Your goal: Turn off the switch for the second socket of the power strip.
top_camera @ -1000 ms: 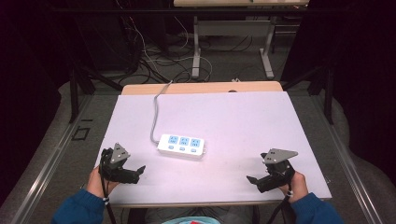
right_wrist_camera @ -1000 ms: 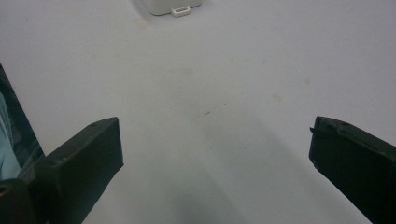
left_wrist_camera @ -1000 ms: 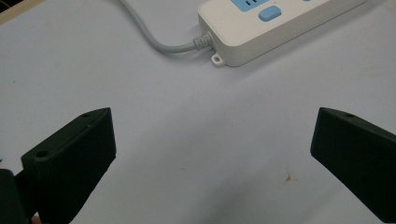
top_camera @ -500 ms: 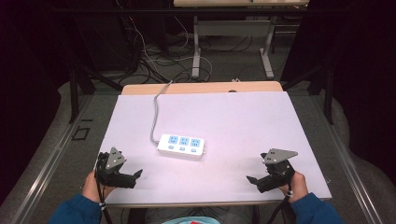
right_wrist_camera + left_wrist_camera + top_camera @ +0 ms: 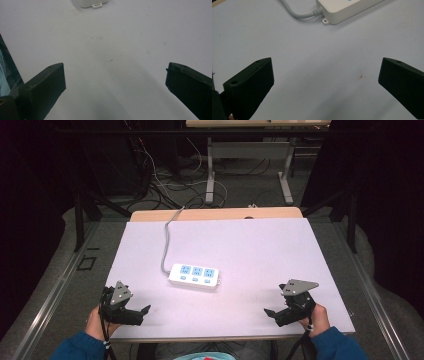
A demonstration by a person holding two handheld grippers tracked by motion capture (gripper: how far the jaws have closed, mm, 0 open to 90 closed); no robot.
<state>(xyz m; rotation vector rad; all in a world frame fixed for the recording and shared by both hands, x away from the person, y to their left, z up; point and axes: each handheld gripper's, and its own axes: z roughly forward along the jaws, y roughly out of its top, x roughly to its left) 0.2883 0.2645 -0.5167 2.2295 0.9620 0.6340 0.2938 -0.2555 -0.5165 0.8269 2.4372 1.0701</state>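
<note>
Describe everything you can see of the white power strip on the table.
The white rectangular plastic power strip lies flat near the middle of the pale lilac table, long side running roughly left to right. Its top carries three light-blue socket panels in a row, each with a small button below. A small mounting tab juts from each visible end. A grey cable leaves its left end and curves away over the far edge. Neither claw touches it.

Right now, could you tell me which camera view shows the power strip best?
The high view: the whole power strip shows, sockets up, with its cable. The left gripper view catches just its cable end; the right gripper view catches just a corner with a mounting tab.
</note>
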